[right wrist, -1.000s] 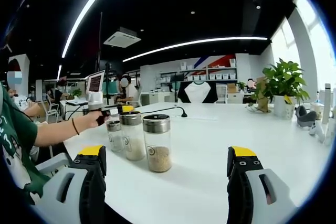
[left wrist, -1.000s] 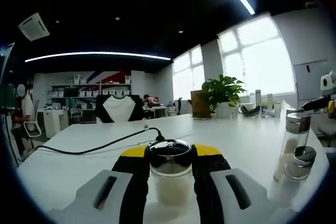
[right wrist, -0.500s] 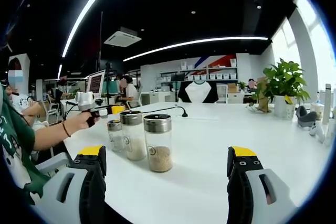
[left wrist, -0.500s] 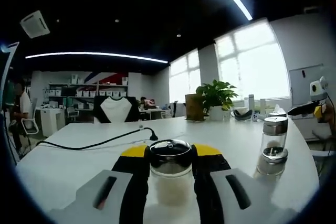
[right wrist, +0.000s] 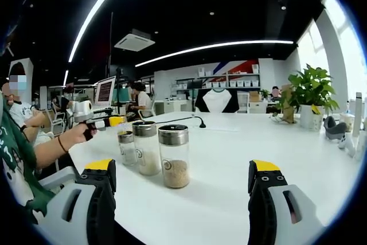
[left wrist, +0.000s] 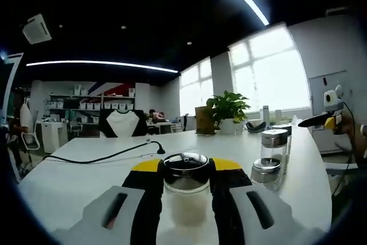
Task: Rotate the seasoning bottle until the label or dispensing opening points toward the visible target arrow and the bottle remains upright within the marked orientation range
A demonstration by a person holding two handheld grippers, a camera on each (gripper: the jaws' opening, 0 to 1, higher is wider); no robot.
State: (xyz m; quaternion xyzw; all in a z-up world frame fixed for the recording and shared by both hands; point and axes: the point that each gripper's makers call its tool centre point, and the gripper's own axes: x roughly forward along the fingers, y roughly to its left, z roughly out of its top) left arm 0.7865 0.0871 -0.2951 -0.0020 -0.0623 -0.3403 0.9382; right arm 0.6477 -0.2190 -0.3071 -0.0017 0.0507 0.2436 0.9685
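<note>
In the left gripper view my left gripper is shut on a small glass seasoning bottle with a steel lid and white contents, standing upright between the jaws. The right gripper view has that left gripper in a person's hand, at the lid of the leftmost small bottle. Beside it stand a taller bottle of white grains and a bottle of brown grains. My right gripper is open, its jaws wide apart, short of the brown bottle. The other gripper shows at the right edge.
All bottles rest on a long white table. Two more bottles stand to the right of the held one. A black cable runs across the table's far side. A potted plant stands at the back right. A green sleeve is at the left.
The left gripper has turned with the bottle still in its jaws, so the two other bottles slid leftward in its view. The hand swung left in the right gripper view. The right gripper stayed put.
</note>
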